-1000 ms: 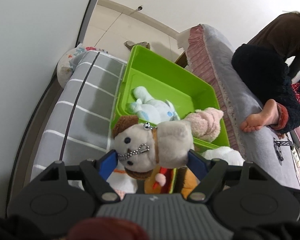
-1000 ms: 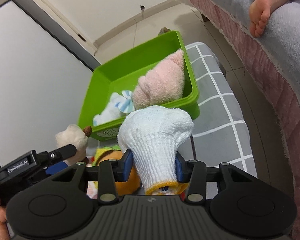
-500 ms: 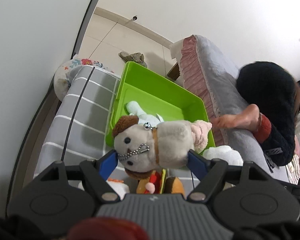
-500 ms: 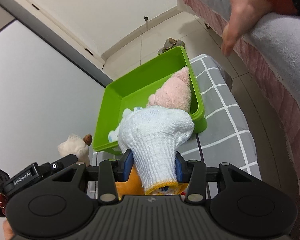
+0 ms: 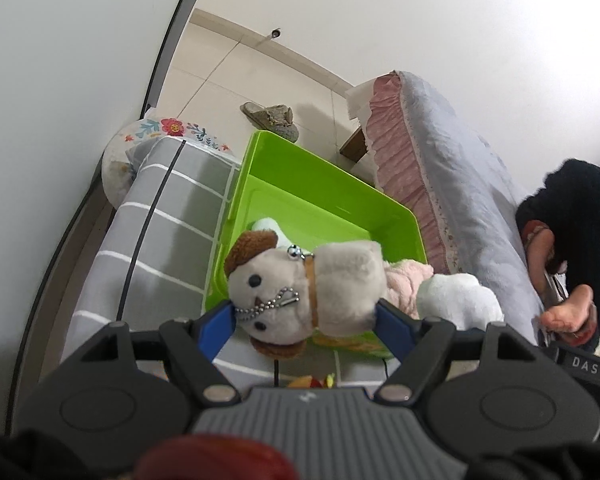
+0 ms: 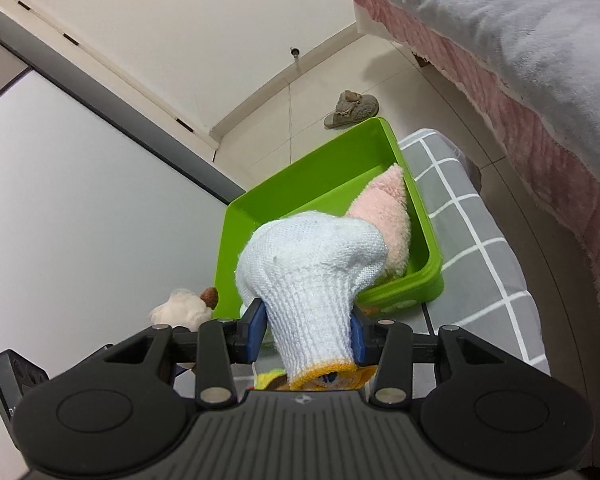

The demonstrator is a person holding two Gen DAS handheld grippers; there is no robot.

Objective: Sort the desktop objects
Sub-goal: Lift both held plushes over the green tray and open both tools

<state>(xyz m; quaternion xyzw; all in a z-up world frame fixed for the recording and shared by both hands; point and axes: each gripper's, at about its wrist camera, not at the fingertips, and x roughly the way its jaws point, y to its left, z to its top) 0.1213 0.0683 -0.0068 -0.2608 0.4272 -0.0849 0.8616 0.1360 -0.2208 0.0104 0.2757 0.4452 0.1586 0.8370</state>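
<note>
We see a bed (image 6: 540, 60) with a grey plush cover and pink ruffled skirt along the right side; a person in dark clothes (image 5: 572, 216) sits on it, one bare foot showing. Beside the bed stands a low surface (image 5: 160, 216) covered in grey cloth with white grid lines. On its far end sits a bright green plastic bin (image 5: 324, 184), open at the top, its long axis running away from us; inside lie a pink plush toy (image 6: 384, 216) against the right wall and a pale blue-white plush (image 5: 266, 226), mostly hidden. A grey slipper (image 6: 352, 108) lies on the tiled floor beyond the bin.

In our left gripper (image 5: 306, 320) the blue fingers are clamped on a cream teddy bear (image 5: 304, 288), which lies crosswise between them, brown-eared head to the left, a ball chain across its face. In our right gripper (image 6: 308, 330) the fingers are pressed together on a white knitted glove (image 6: 312, 268), cuff toward us, palm bulging forward.

Both held things hang above the near rim of the bin, which lies straight ahead of and below both sets of fingers; we judge the two hands about equally near, so a short forward carry puts either item over the opening.
</note>
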